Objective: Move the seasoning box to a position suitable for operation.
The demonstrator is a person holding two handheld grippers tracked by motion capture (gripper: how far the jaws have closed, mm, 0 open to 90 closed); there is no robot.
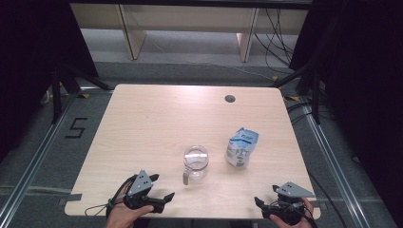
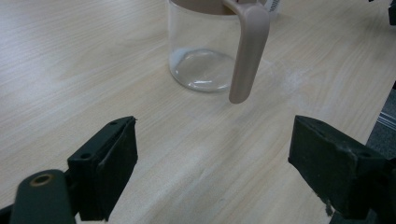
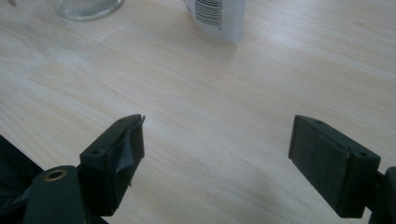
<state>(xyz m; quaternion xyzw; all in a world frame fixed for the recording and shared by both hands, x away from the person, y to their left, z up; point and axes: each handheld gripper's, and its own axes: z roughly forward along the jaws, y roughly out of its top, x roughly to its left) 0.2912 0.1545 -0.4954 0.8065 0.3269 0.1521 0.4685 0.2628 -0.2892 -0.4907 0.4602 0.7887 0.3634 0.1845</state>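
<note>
A round cable hole (image 1: 230,99) pierces the wooden table (image 1: 152,123) near its far edge, floor marking "5" (image 1: 76,128) beside.

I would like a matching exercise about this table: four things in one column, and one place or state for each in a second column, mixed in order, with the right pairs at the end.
Things:
1. glass jug
2. white packet
3. left tongs
4. round hole

Places or states:
A. far part of the wooden table, toward its right
B. open, holding nothing, at the near left edge
C. clear, with a beige handle turned toward the person
D. upright, blue print, just right of the jug

Pairs: 1-C, 2-D, 3-B, 4-A
</note>
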